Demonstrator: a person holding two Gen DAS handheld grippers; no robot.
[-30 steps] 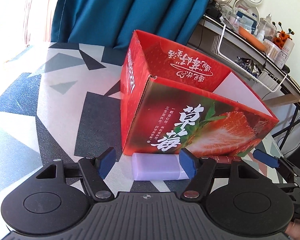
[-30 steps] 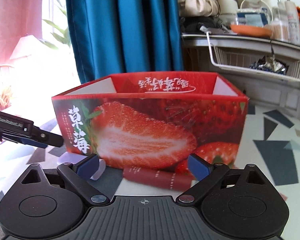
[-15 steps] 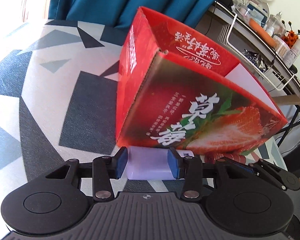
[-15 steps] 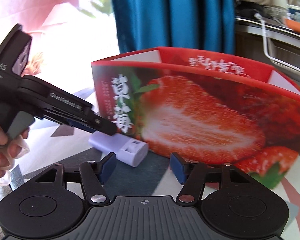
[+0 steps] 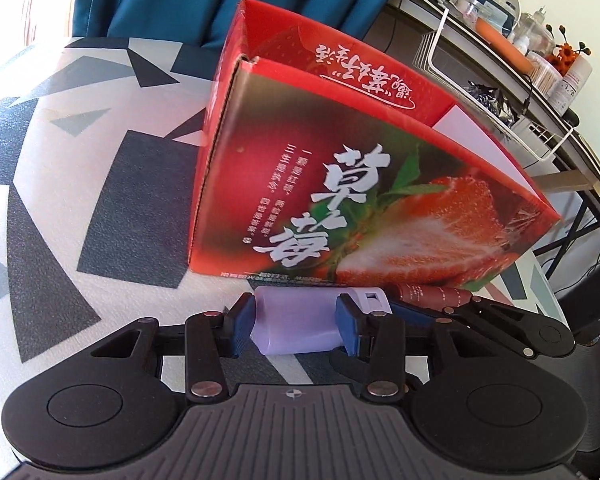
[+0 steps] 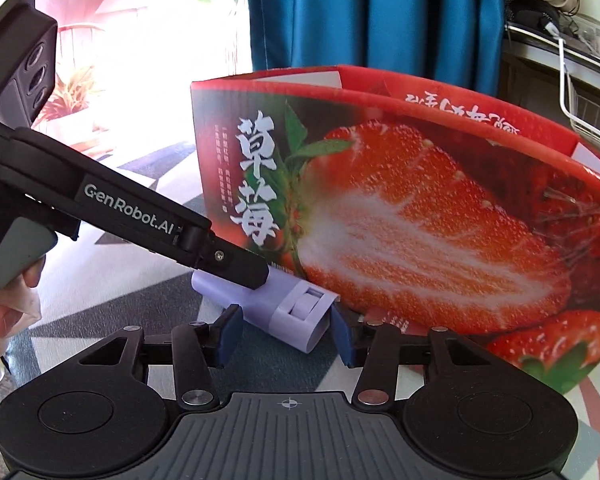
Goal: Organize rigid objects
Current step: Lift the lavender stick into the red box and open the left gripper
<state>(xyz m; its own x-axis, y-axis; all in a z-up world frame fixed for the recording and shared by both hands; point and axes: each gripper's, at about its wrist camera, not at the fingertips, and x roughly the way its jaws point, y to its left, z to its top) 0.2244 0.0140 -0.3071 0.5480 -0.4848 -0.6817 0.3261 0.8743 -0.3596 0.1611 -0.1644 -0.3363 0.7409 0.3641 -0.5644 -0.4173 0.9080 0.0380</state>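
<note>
Strawberry-printed red cardboard box (image 5: 340, 168) stands open-topped on my patterned grey-and-white table (image 5: 60, 184), and it crowds everything at its foot. Pale lilac plastic bottle (image 5: 296, 324) lies on its side just beside the box wall, with my left gripper (image 5: 296, 326) closed on its body, blue pads pressed against both sides. If I lift carelessly, the bottle's far edge may catch the box wall and twist in my grip. My right gripper (image 6: 286, 334) sits at the bottle's capped end, fingers set narrowly apart around it but not clearly touching; I judge the two tools could knock each other here, or pull against each other on one bottle. Dark red slim tube (image 5: 432, 294) lies against the box base just beyond, and a clumsy sweep could roll it away.
</note>
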